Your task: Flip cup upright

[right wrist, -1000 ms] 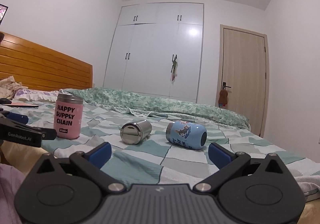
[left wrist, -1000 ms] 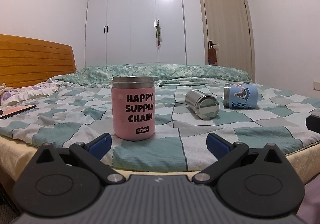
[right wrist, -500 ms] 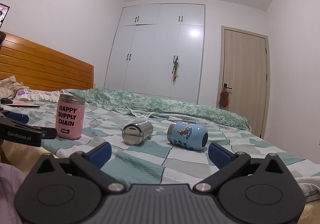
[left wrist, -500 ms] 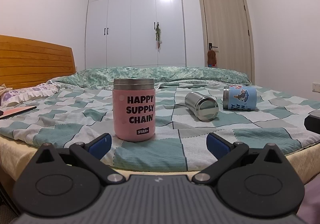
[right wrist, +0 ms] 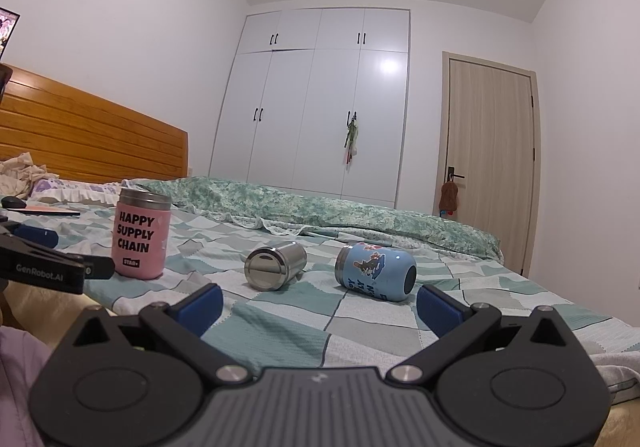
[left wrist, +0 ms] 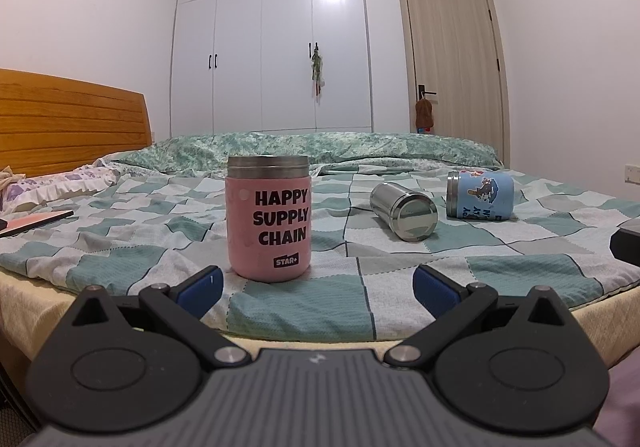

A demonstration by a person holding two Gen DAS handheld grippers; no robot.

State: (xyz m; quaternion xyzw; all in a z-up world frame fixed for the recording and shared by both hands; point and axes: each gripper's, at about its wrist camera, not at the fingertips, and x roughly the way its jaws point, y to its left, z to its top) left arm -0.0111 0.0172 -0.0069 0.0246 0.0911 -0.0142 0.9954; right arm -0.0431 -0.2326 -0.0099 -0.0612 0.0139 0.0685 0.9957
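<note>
A pink cup marked "HAPPY SUPPLY CHAIN" stands upright on the checked bedspread; it also shows in the right wrist view. A steel cup lies on its side, base toward me; it also shows in the right wrist view. A blue cartoon cup lies on its side further right; it also shows in the right wrist view. My left gripper is open and empty at the bed's near edge, just short of the pink cup. My right gripper is open and empty, short of the lying cups.
The left gripper's side shows at the left of the right wrist view. A wooden headboard stands at left, with pillows and a flat book. A rolled quilt lies along the far side. Wardrobe and door behind.
Both cameras have tilted slightly, so the cups sit a little lower or shifted in view. The cups have not moved. Both grippers stay open.
</note>
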